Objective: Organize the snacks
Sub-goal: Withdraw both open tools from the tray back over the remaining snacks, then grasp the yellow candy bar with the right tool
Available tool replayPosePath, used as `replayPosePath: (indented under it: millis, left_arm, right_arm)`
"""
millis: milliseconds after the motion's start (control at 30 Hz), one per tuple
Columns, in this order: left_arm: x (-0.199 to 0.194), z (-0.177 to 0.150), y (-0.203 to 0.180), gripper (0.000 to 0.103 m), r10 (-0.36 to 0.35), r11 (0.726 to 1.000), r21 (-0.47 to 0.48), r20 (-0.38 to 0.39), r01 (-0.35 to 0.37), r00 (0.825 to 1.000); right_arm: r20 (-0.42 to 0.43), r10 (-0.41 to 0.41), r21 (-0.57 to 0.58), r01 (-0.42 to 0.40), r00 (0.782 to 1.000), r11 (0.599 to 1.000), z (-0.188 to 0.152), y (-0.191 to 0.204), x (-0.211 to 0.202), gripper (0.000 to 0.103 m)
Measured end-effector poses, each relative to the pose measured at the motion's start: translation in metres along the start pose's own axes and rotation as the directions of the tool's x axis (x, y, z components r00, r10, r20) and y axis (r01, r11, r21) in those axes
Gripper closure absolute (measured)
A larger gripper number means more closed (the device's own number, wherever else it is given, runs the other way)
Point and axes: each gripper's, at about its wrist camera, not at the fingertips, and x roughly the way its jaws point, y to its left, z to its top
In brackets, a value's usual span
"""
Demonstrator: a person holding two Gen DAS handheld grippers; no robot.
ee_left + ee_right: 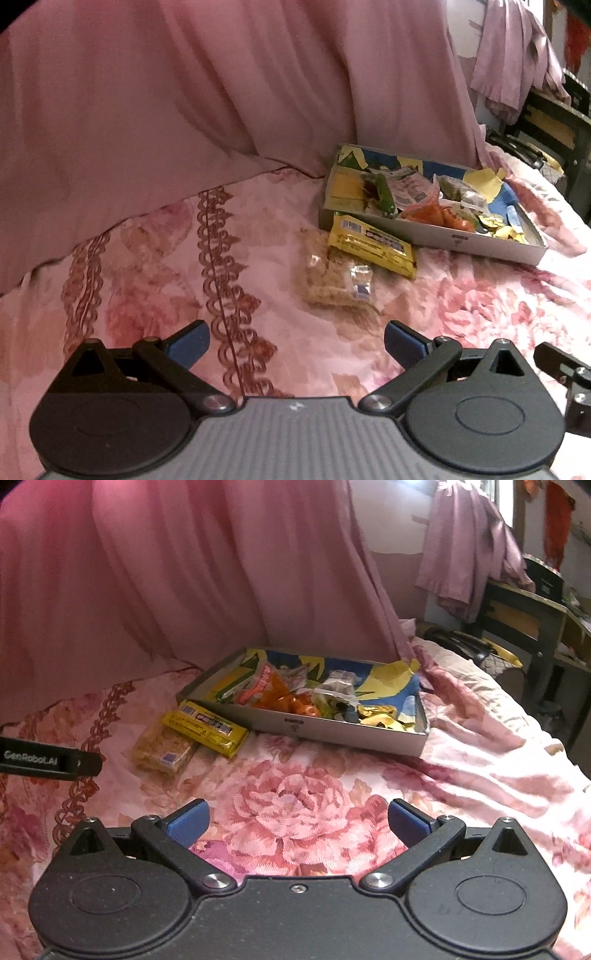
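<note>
Snacks are gathered on a bed covered by a pink floral bedspread [295, 797]. A shallow grey box [332, 734] is set on the far part of the bed, and mixed wrappers, among them an orange packet [280, 698] and gold foil pieces [380, 714], are piled inside it. A yellow bar [208, 729] is laid just outside the box's near left corner, touching its wall, and a clear packet of pale brown crisped snack [162, 751] is tucked against the bar's near side, partly under it. Pink curtains [184, 92] are hung behind the bed.

The left gripper [297, 343] is held low over the bedspread, near the two loose snacks, its blue-padded fingers [188, 345] spread wide with nothing between them. The right gripper [299, 821] is likewise held wide open and empty, above a large printed rose.
</note>
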Motion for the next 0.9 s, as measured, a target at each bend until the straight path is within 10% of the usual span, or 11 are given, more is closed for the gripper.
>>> replayPosePath:
  millis: [500, 900]
  left_arm:
    - [0.071, 0.029, 0.003, 0.000, -0.133, 0.991, 0.024, -0.046, 0.134, 0.990]
    - [0.113, 0.033, 0.004, 0.000, -0.184, 0.983, -0.012, -0.105, 0.184, 0.977]
  right_arm:
    - [0.072, 0.064, -0.313, -0.038, 0.995, 0.949, 0.020, 0.017, 0.076, 0.001]
    - [0.157, 0.125, -0.599, -0.006, 0.980, 0.801, 0.012, 0.052, 0.126, 0.002]
